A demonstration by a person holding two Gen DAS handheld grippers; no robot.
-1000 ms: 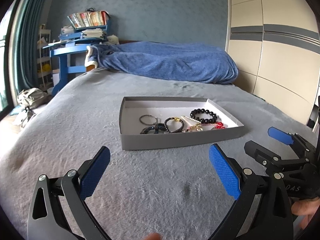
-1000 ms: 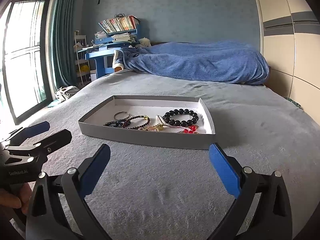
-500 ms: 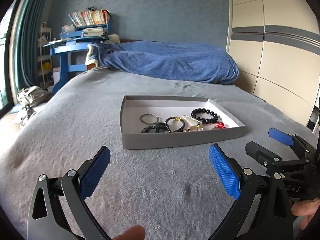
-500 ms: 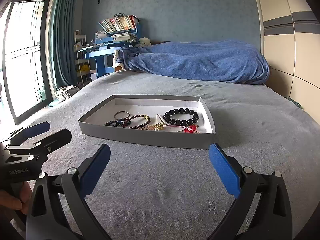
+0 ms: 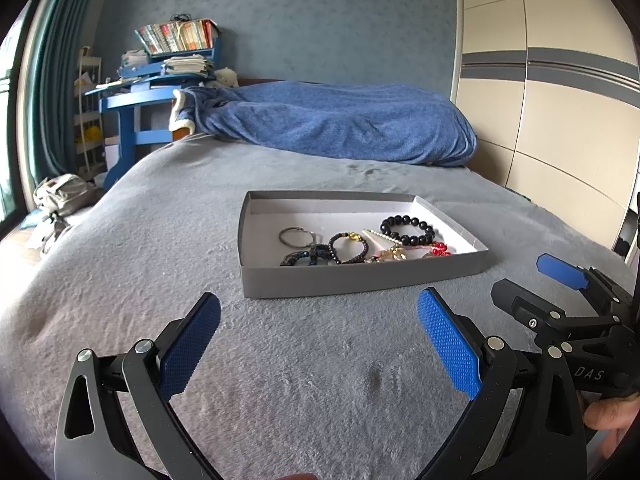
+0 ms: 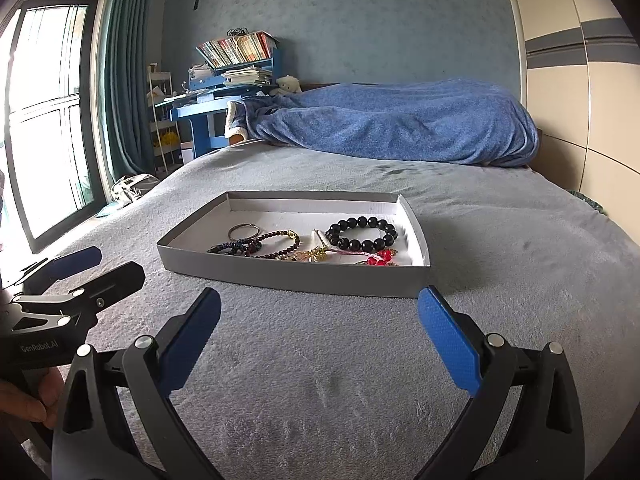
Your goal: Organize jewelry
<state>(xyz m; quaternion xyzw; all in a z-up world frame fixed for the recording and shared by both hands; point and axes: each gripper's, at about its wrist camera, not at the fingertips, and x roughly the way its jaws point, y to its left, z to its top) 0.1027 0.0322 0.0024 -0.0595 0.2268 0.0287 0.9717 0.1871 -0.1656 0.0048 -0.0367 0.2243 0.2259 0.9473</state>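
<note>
A shallow grey box with a white inside lies on the grey bed. In it are a black bead bracelet, a metal ring, dark bead bracelets, a gold piece and red beads. My left gripper is open and empty, short of the box. My right gripper is open and empty, also short of the box; it shows at the right of the left wrist view.
A blue blanket is heaped at the bed's far end. A blue desk with books and a window with green curtains stand at the left. A cream wardrobe lines the right side.
Both grippers have stayed open and nearly still; the views have only shifted slightly. The jewelry in the box has not moved.
</note>
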